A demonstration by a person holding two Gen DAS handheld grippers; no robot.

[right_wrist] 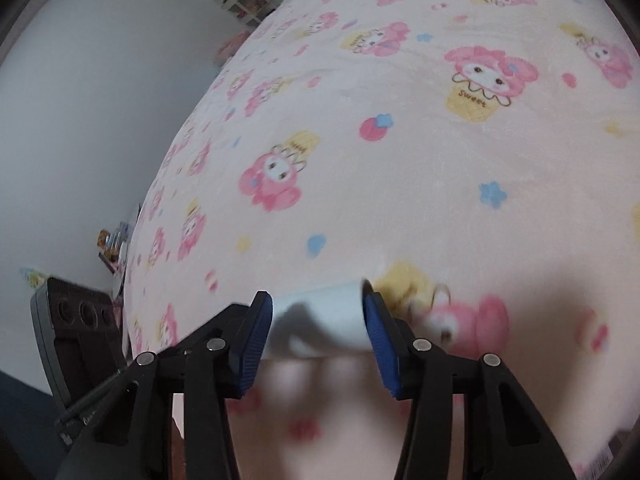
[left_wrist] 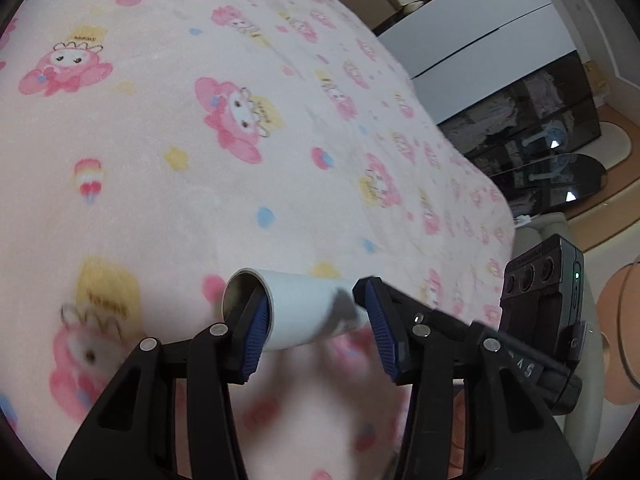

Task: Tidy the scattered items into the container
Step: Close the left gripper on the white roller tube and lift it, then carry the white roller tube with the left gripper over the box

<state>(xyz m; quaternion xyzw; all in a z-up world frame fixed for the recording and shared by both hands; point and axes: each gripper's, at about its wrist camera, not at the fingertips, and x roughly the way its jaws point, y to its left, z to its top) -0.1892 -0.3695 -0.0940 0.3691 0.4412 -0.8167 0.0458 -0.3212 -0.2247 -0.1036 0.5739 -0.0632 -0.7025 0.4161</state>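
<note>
Over the bed w/ pink cartoon fleece blanket (left_wrist: 200,152), a white hollow tube (left_wrist: 304,312) hangs between both tongs. Left tongs (left_wrist: 316,330) wide apart, one blue pad inside tube mouth, other pad off the far end; no pinch. Right tongs (right_wrist: 318,336) bracket the tube, contact unclear. Risk: smooth round cardboard-like tube slips off, rolls on plush. Container not in view.

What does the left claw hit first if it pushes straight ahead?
The white cardboard-cored tube, lying crosswise between the left claw's blue pads. Past it is the pink cartoon-print fleece blanket. Depth is unclear; contact may already exist.
</note>
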